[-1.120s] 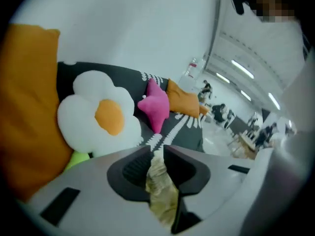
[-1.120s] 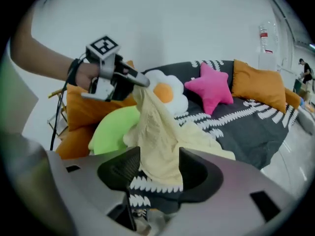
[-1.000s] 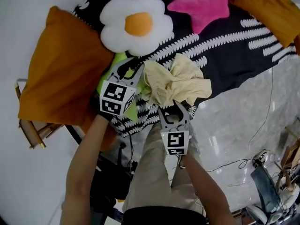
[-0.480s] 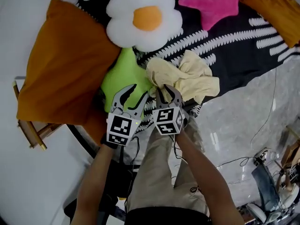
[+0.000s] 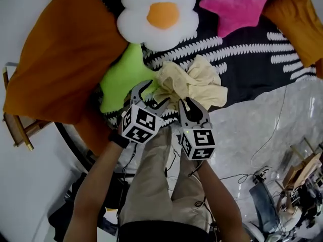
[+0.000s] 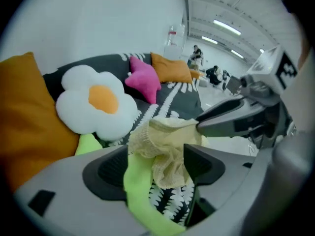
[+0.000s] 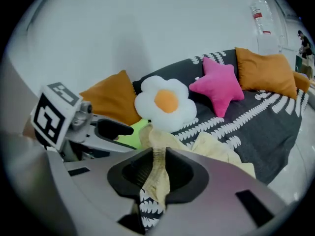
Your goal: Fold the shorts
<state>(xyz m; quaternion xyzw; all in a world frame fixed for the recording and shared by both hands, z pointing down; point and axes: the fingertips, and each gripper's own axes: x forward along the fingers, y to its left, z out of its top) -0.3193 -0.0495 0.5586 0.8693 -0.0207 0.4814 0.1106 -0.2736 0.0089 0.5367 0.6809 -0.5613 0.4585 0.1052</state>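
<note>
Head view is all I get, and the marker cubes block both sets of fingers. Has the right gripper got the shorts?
Observer: Yes. In the right gripper view the right gripper is pinched on a thin fold of the shorts. Its fingers have just been closing.
Operator: And the left one?
Observer: The left gripper has just been opening. Its fingers stand apart, with a bunched edge of the shorts between them, not pressed.
Operator: Anything else in that gap?
Observer: A corner of the green cushion, lying beside the fabric.
</note>
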